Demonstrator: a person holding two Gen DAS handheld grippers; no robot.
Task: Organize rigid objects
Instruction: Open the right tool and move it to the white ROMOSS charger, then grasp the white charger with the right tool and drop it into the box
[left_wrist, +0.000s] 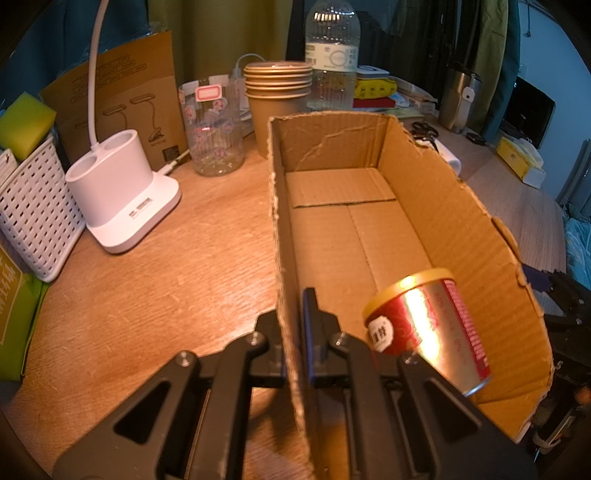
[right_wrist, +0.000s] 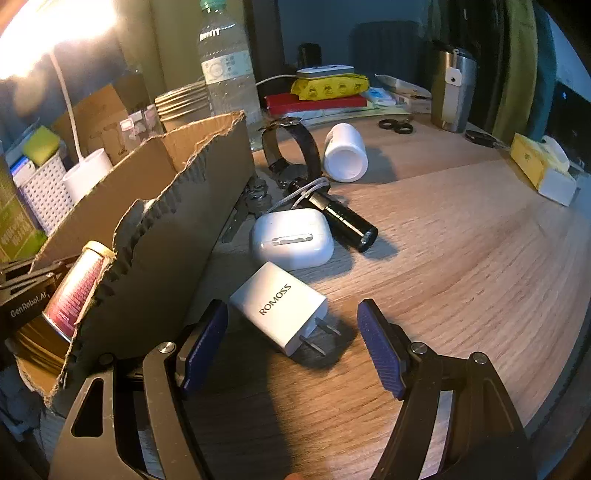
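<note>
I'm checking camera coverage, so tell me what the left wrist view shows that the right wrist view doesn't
Only the left wrist view shows the cardboard box floor, bare apart from the red can, and the left gripper clamped on the box's left wall.

Only the right wrist view shows the open right gripper and the loose items outside the box: white charger, earbud case, black flashlight, white bottle and watch.

Both show the box, the can, the water bottle and the steel tumbler.
</note>
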